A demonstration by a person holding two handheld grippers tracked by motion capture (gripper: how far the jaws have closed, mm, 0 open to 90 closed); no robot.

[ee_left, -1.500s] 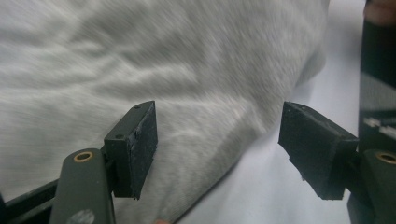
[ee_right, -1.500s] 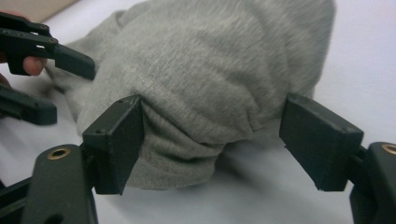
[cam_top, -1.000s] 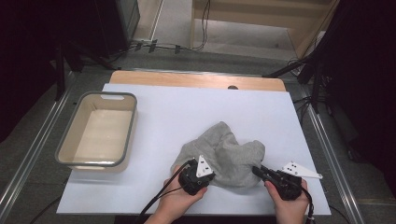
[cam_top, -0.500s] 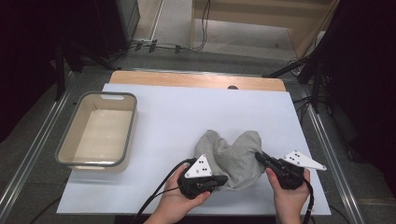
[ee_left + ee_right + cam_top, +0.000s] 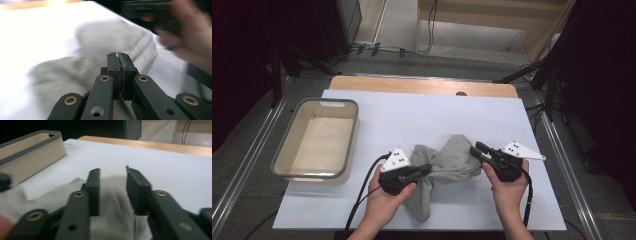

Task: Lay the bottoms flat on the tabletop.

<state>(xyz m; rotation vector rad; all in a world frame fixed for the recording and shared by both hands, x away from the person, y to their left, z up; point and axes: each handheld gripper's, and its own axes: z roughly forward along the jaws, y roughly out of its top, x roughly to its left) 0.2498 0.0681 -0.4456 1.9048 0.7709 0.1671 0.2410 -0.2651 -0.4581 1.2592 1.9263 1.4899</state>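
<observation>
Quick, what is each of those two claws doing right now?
Left gripper: jaws shut on the grey cloth.
Right gripper: jaws have just been opening, apart, with cloth lying loose between them.

soft grey knitted cloth (image 5: 447, 167) on smooth matt white tabletop (image 5: 422, 117).

The white sheet (image 5: 422, 117) lies bare across its far half, from the tub (image 5: 317, 140) at the left over to the right edge, so a hand can sweep there freely. The tub takes up the left side, its walls standing up as a barrier. Near the middle, the grey cloth (image 5: 447, 165) bunches between the left gripper (image 5: 428, 169) and the right gripper (image 5: 474, 150), closing that gap. A bare strip runs between tub and left gripper. The near left corner and the right margin beyond the right gripper are open too.
</observation>
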